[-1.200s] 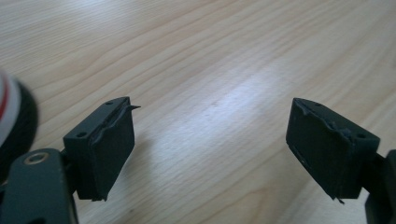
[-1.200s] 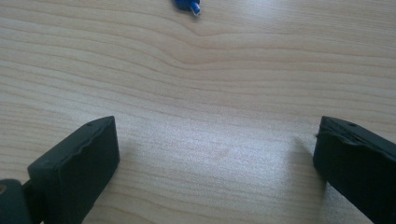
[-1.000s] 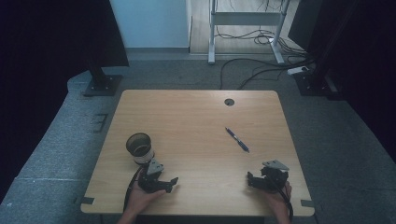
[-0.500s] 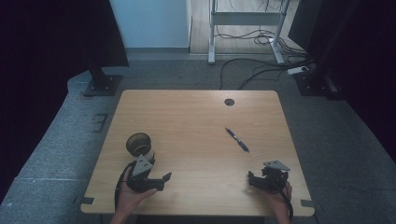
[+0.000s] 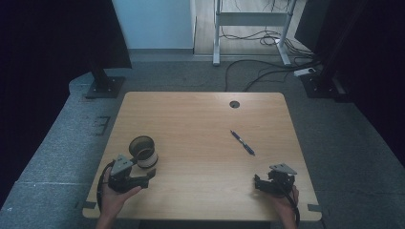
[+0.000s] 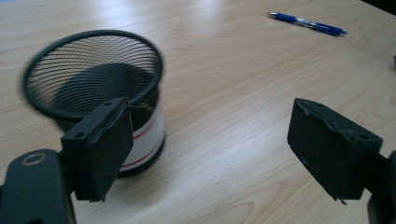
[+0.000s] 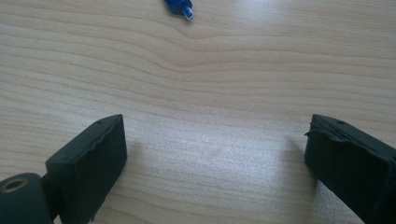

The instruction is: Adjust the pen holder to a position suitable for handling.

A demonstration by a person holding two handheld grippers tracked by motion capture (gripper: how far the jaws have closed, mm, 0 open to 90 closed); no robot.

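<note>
At the left of the pale wooden table (image 5: 200,119), the black wire-mesh pen cup with a white, red-striped band round its base (image 5: 143,151) stands upright near the front edge. The left gripper (image 5: 143,177) hangs just in front of it, jaws spread wide and having just been opening, with nothing between them; in the left gripper view the cup (image 6: 100,93) sits behind the left-hand pad, off the line of the gap. The cup looks light and fairly stiff, though thin mesh may dent under a hard squeeze and an empty cup would tip easily. A grip across the wall just above the band, or over the rim with one pad inside, seems the safest hold.

Towards the middle right lies a blue ballpoint pen (image 5: 242,142), slim, hard and apt to roll; it is best pinched across the barrel at mid-length. It lies well apart from the cup, with bare tabletop between.

At the front right, the right gripper (image 5: 258,183) rests low, jaws wide apart and empty, the pen's tip (image 7: 178,8) ahead of it. Nothing blocks either reach.
</note>
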